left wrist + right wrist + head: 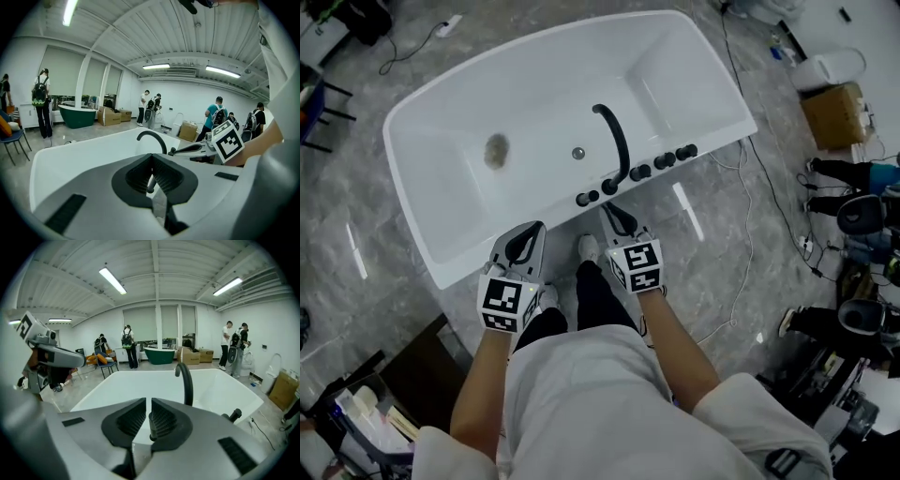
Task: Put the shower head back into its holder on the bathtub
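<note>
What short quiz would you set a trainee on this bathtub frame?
1. True or false: the black spout arches over the basin of the white bathtub.
2. Where do the black knobs sit? A) on the rim nearest the person, B) on the far rim, C) inside the basin.
3. Which is nearer the spout's base: the left gripper or the right gripper?
Key: 1 true; 2 A; 3 the right gripper.
</note>
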The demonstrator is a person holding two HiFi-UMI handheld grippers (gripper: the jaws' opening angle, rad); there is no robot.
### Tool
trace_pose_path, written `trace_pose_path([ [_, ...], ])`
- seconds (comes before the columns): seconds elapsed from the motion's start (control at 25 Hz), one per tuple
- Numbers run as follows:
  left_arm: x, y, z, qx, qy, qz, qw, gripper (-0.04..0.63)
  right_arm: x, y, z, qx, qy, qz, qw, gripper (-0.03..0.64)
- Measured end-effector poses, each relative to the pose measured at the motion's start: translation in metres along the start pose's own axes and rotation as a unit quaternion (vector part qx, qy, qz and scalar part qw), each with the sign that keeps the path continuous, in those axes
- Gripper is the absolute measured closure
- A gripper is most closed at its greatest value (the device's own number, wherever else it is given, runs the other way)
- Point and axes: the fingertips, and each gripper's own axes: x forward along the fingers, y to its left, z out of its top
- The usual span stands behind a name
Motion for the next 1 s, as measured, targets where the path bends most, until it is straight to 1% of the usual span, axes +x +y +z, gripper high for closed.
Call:
trace_pose_path([
  [0.12,-0.007,-0.002,0.014,0.017,-0.017,-0.016,0.9996,0.583,-0.021,0.0,0.02,0.013,-0.029,-0.021,0.999,0.589],
  [0.2,-0.02,-0.005,0.017,0.022,-0.024,-0.025,0.9992,0.583,-0.035,0.011,0.024,0.013,-0.036,-0.022,0.999,0.597],
  [0.32,-0.048,-0.012,0.021,0.028,-0.038,-0.041,0.9981,0.583,-0.059,0.035,0.029,0.021,-0.048,-0.02,0.998,0.598],
  [0.48,-0.067,-0.026,0.034,0.049,-0.06,-0.069,0.9946,0.583,-0.1,0.046,0.049,0.03,-0.089,-0.046,0.995,0.598],
  [0.64,-0.082,-0.041,0.034,0.061,-0.064,-0.093,0.9917,0.583,-0.141,0.056,0.063,0.052,-0.123,-0.074,0.988,0.598],
  [0.8,-0.09,-0.054,0.037,0.079,-0.062,-0.118,0.9879,0.583,-0.168,0.062,0.069,0.051,-0.138,-0.096,0.984,0.598],
  [0.88,-0.091,-0.063,0.041,0.085,-0.064,-0.126,0.9863,0.583,-0.181,0.061,0.07,0.049,-0.143,-0.1,0.983,0.598],
  [1.0,-0.093,-0.075,0.047,0.091,-0.07,-0.129,0.985,0.583,-0.198,0.062,0.073,0.052,-0.151,-0.094,0.983,0.598],
])
